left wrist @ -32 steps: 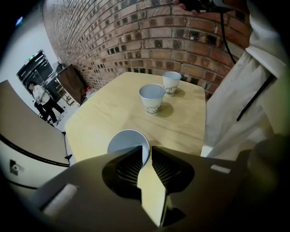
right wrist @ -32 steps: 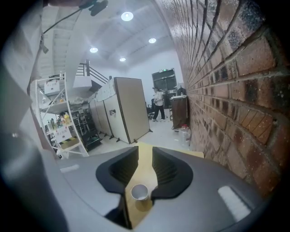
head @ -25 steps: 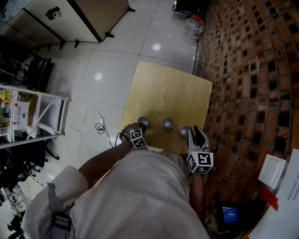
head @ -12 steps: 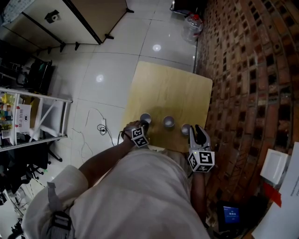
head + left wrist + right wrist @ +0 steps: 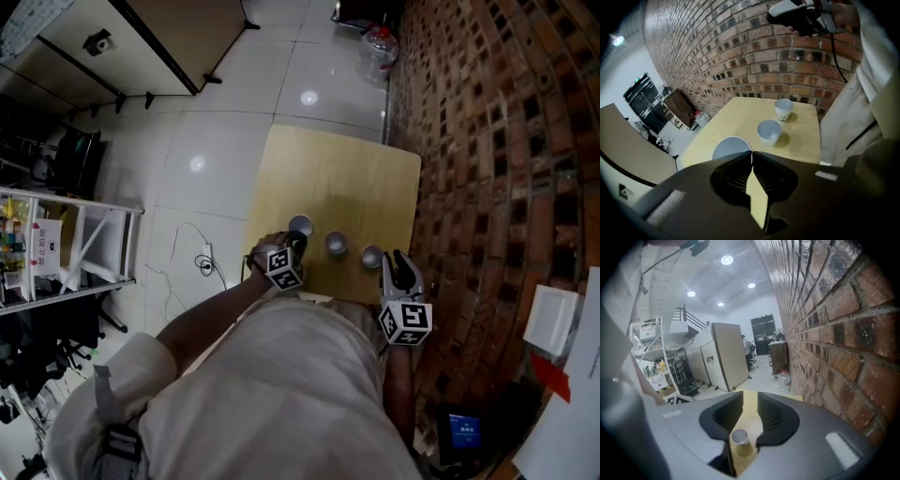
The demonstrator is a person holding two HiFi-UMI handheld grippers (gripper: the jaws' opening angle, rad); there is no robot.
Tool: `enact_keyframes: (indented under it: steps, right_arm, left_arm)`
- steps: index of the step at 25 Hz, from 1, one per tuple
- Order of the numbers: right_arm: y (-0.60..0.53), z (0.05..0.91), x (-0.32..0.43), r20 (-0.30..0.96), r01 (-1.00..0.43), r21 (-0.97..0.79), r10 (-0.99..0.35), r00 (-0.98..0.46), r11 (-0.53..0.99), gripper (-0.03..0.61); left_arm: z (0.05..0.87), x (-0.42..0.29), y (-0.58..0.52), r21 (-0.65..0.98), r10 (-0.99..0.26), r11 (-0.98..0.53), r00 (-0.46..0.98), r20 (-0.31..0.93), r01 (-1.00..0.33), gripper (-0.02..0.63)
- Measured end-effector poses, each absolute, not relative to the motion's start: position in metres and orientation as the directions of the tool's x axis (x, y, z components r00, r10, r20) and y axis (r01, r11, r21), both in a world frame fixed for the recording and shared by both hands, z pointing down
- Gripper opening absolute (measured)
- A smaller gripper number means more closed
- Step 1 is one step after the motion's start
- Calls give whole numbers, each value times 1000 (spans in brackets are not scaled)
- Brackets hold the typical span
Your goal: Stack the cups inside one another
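Left gripper view: left gripper (image 5: 752, 153) jaws pinch nearest cup (image 5: 727, 146) rim | right gripper (image 5: 750, 398) jaws apart

Bright, even indoor light comes from round ceiling lamps (image 5: 726, 259), which glare as white spots on the glossy floor tiles (image 5: 308, 97). The paper cups (image 5: 769, 131) throw short, soft shadows on the wooden table (image 5: 740, 110). Both gripper views bow the brick wall (image 5: 754, 51) strongly (fisheye), with black corners and a soft, unfocused near foreground.

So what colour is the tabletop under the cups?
Pale yellowish wood; the tabletop shows best in the head view.
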State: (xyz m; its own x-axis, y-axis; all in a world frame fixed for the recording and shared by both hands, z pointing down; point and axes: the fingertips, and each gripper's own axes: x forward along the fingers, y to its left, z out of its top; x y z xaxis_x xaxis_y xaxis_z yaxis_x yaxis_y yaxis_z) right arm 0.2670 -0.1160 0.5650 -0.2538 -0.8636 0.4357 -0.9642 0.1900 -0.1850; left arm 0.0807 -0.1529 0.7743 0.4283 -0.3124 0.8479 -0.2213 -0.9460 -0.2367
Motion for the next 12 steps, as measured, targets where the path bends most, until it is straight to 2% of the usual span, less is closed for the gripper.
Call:
enact_keyframes:
  steps: [12]
  right_arm:
    - [-105,565,276,429,-971,-190,-877,-217,147,89]
  left_arm:
    - [727,138,-142,-242,-261,-964,559,787,-110,31]
